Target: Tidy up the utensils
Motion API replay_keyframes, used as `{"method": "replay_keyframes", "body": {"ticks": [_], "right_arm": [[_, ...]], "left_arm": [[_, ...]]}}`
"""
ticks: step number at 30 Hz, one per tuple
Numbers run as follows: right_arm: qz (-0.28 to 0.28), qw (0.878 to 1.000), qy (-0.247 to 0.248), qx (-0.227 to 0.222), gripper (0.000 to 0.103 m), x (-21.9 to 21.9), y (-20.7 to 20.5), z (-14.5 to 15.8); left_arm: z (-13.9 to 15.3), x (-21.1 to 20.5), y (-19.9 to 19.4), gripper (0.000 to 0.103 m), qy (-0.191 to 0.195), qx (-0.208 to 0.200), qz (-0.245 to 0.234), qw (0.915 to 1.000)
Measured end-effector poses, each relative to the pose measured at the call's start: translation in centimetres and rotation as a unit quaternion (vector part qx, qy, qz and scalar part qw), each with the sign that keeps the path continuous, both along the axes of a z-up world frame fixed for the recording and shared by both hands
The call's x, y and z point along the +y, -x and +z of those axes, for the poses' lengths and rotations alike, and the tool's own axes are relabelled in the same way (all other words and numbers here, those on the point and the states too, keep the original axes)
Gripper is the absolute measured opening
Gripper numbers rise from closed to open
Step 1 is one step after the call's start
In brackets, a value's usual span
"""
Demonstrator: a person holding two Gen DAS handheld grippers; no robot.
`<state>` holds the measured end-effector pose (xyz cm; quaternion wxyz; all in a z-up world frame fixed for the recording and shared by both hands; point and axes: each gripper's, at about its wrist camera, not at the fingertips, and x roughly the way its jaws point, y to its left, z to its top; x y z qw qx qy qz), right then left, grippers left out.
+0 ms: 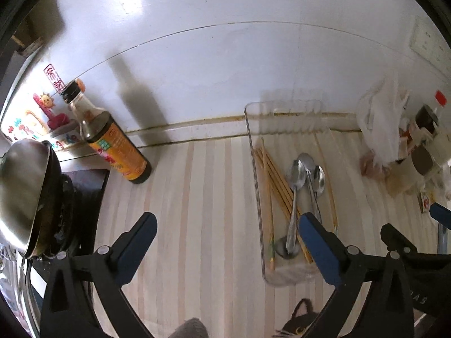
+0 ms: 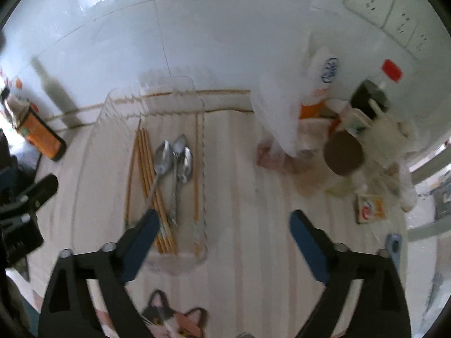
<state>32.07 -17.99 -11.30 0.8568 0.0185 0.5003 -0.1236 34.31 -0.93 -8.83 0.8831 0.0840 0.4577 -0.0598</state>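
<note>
A clear plastic tray (image 1: pixel 255 152) lies on the striped counter and holds several wooden chopsticks (image 1: pixel 277 186) and three metal spoons (image 1: pixel 296 177). It also shows in the right wrist view (image 2: pixel 201 129), with the chopsticks (image 2: pixel 142 163) left of the spoons (image 2: pixel 174 163). My left gripper (image 1: pixel 228 219) is open and empty, above the counter just left of the tray. My right gripper (image 2: pixel 222 219) is open and empty, its left finger over the tray's near end. The right gripper's finger shows at the left wrist view's right edge (image 1: pixel 394 238).
A soy sauce bottle (image 1: pixel 112 138) stands at the back left next to a stove with a steel pan (image 1: pixel 25 186). White plastic bags (image 2: pixel 284 107), jars and a red-capped bottle (image 2: pixel 390 70) crowd the back right. A wall socket (image 2: pixel 380 5) is above them.
</note>
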Motion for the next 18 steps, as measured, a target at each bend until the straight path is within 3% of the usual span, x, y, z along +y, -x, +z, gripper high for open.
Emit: {"method": "replay_keyframes", "body": {"ticks": [8, 18], "right_arm": [[-0.003, 1.000, 0.020, -0.020, 0.103, 0.9, 4.9, 0.6], [0.006, 0.995, 0.029, -0.100, 0.103, 2.1, 13.6, 6.3]], "left_arm": [[1.1, 1.0, 4.7, 0.103, 0.009, -0.015, 0.013, 0.9998], [7.2, 2.9, 14.1, 0.103, 0.041, -0.078, 0.045, 0.9952]]}}
